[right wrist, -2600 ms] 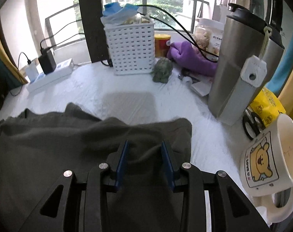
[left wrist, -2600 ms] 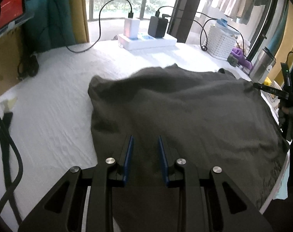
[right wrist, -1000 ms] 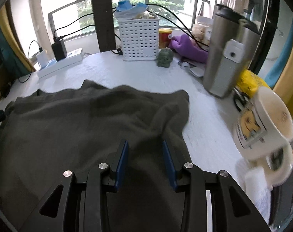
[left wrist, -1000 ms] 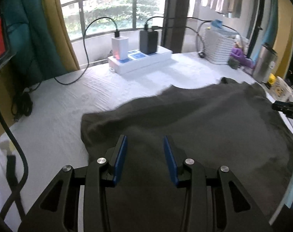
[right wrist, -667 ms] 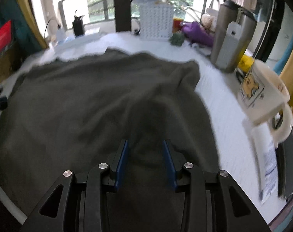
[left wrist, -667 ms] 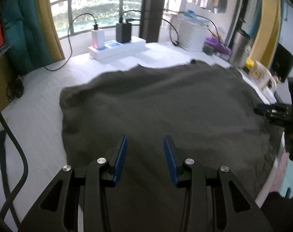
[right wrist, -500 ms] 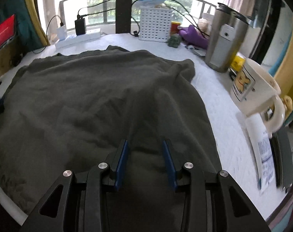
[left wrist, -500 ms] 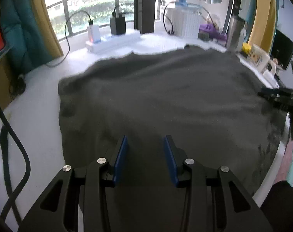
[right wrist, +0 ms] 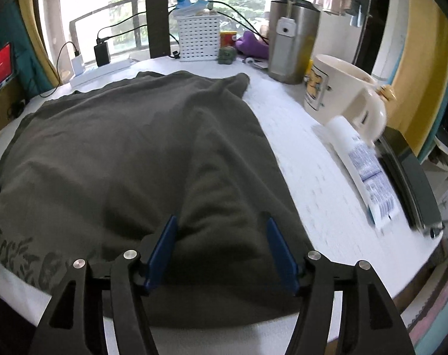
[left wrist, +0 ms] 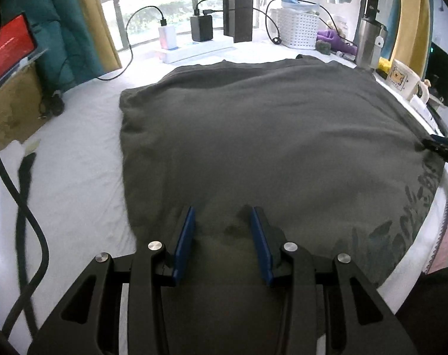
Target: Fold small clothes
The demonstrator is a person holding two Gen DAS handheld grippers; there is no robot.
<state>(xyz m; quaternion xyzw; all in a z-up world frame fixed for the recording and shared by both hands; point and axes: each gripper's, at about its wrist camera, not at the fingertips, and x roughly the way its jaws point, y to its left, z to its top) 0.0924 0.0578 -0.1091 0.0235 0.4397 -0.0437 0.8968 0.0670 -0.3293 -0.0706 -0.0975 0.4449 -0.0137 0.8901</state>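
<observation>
Grey garment (left wrist: 268,136), illegible hem print

1. Dark grey-olive garment (left wrist: 268,124), with a darker grey print along its near hem.
2. White table cover (left wrist: 76,171).
3. Black gripper frames with blue pads (left wrist: 184,244).
4. Cream mug (right wrist: 339,88) with a yellow cartoon print.
5. White perforated basket (right wrist: 198,38).
6. Purple cloth (right wrist: 252,46).
7. Yellow and teal curtains (left wrist: 85,26).
8. Silver flask (right wrist: 293,44).
</observation>
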